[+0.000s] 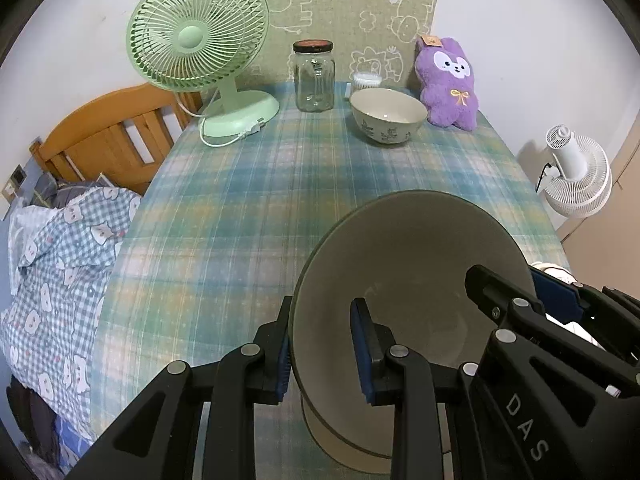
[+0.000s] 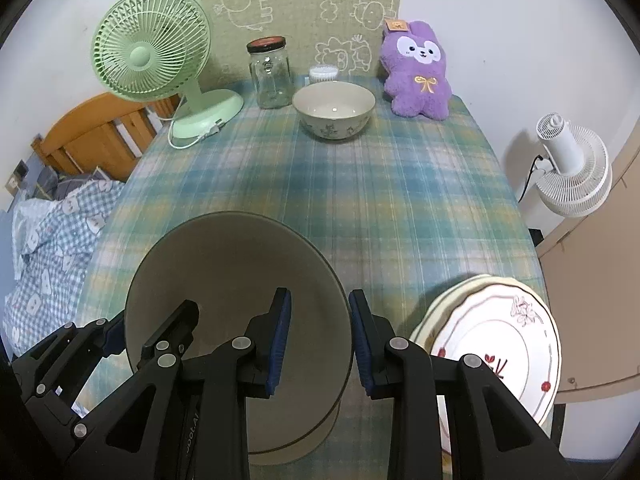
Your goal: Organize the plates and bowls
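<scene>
The large bowl [image 1: 412, 280] is clamped at opposite rims by left gripper [image 1: 326, 354] and right gripper [image 2: 320, 344]; the small bowl [image 1: 388, 114] lies straight beyond it.

A plain white wall [image 1: 80, 40] backs the plaid-clothed desk [image 1: 280, 200], with an orange wooden headboard [image 1: 100, 136] and seemingly a bed's checked quilt [image 1: 60, 260] at its left.

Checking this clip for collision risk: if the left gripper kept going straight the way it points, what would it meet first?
The left gripper is clamped on the rim of the large bowl, aimed down at the checked tablecloth. Straight on, the bowl's base probably meets the cloth first; depth is uncertain.
</scene>
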A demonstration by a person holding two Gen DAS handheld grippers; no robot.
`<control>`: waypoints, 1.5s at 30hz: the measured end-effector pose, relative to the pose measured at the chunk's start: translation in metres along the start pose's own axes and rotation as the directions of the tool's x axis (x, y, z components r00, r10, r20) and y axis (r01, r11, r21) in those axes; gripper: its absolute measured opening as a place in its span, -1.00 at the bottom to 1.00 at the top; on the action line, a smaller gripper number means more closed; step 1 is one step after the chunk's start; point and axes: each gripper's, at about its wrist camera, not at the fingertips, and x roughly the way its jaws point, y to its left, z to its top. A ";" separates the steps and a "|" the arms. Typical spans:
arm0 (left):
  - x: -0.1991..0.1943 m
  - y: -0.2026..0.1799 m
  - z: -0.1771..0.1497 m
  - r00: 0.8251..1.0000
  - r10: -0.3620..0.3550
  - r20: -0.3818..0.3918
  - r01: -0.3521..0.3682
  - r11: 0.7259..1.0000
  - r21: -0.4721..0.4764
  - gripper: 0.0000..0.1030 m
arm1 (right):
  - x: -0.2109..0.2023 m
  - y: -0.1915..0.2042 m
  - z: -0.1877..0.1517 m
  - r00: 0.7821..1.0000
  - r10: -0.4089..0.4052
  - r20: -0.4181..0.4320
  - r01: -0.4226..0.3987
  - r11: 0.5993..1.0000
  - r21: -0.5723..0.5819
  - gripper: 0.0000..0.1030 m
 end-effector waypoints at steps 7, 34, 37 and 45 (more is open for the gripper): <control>-0.007 -0.004 -0.016 1.000 0.014 -0.017 -0.014 1.000 0.003 -0.51 | -0.005 -0.003 -0.017 1.000 0.014 -0.022 -0.014 1.000 0.000 -0.35; 0.022 0.003 -0.045 0.995 0.021 -0.099 -0.022 1.000 -0.005 -0.51 | 0.033 0.003 -0.043 0.994 0.020 -0.105 -0.019 1.000 0.009 -0.35; 0.024 0.003 -0.045 0.995 0.018 -0.098 -0.018 1.000 -0.001 -0.51 | 0.035 0.003 -0.043 0.994 0.014 -0.106 -0.013 1.000 0.009 -0.35; 0.021 0.000 -0.041 0.995 -0.004 -0.099 0.003 1.000 -0.008 -0.21 | 0.033 0.002 -0.039 0.992 0.038 -0.117 -0.040 0.999 -0.017 -0.35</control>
